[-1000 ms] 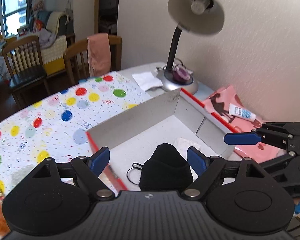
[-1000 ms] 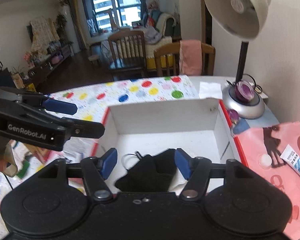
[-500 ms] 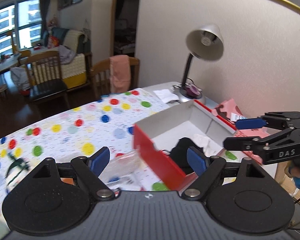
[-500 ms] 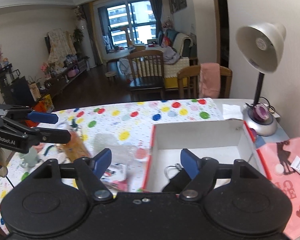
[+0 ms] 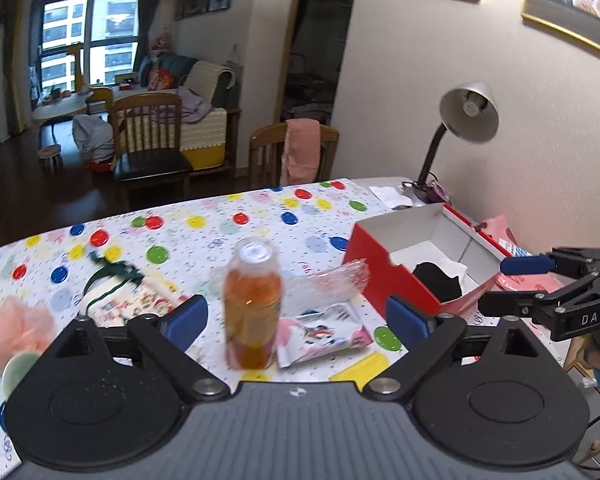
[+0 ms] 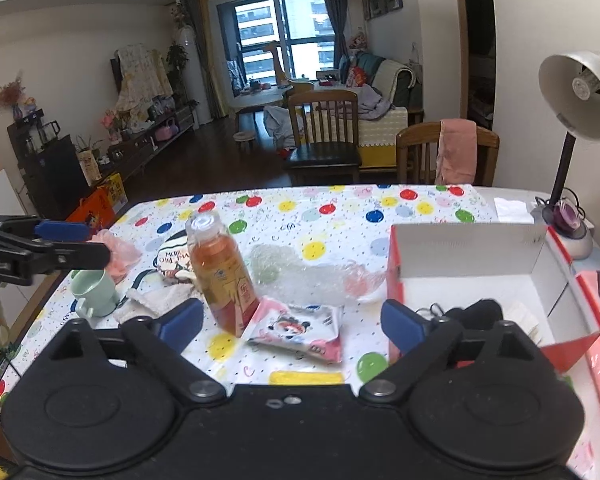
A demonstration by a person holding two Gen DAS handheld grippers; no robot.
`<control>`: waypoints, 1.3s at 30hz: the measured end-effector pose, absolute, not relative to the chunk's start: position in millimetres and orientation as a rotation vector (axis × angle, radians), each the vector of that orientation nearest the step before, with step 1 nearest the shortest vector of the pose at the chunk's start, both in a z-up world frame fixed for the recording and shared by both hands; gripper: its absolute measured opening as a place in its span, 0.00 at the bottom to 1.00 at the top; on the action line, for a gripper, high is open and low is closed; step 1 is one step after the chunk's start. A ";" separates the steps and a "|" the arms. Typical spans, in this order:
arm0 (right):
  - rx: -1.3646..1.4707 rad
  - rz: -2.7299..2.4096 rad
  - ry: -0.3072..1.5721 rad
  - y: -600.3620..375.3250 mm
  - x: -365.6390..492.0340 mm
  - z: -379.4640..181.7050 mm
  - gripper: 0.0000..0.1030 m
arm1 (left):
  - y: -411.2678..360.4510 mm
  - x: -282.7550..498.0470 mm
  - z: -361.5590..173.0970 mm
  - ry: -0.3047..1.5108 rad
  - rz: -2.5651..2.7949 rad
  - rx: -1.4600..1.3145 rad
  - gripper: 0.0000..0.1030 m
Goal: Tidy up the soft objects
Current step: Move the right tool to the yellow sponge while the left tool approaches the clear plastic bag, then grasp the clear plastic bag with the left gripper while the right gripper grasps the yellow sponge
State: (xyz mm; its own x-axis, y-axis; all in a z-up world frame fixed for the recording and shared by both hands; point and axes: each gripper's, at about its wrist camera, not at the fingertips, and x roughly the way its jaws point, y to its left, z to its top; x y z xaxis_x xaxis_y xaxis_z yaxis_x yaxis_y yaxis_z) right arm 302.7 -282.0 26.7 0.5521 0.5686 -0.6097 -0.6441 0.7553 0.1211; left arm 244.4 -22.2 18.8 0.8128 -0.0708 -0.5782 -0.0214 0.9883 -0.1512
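Black mask (image 5: 438, 285) lies flat in the red box (image 5: 384, 270), at its near end beside white paper (image 5: 452, 269); long axis runs roughly across the box, ear loop (image 6: 430, 309) trailing toward the box's left wall. Left gripper (image 5: 298, 314) has just been opening, fingers spread wide, nothing between them; it hangs over the dotted tablecloth (image 5: 220, 224) facing the bottle (image 5: 253, 304). Right gripper (image 6: 292, 322) has also just been opening, spread wide, empty, above the snack packet (image 6: 300, 332). Green cup (image 6: 92, 292) and pink puff (image 6: 118, 254) sit far left.
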 end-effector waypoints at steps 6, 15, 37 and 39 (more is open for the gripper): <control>-0.119 0.665 0.707 -264.8 292.6 1.7 1.00 | 1.1 216.8 0.6 0.594 -0.030 -0.178 1.00; -0.061 0.512 0.815 -242.9 298.6 -42.7 1.00 | 18.1 196.5 -40.5 0.641 0.012 -0.174 1.00; -0.008 0.097 1.040 -192.0 363.2 -135.2 0.92 | 8.2 189.8 -128.4 0.732 -0.018 -0.099 1.00; -0.002 0.076 1.061 -188.1 369.4 -139.8 0.91 | 5.6 189.3 -131.3 0.723 -0.030 -0.085 1.00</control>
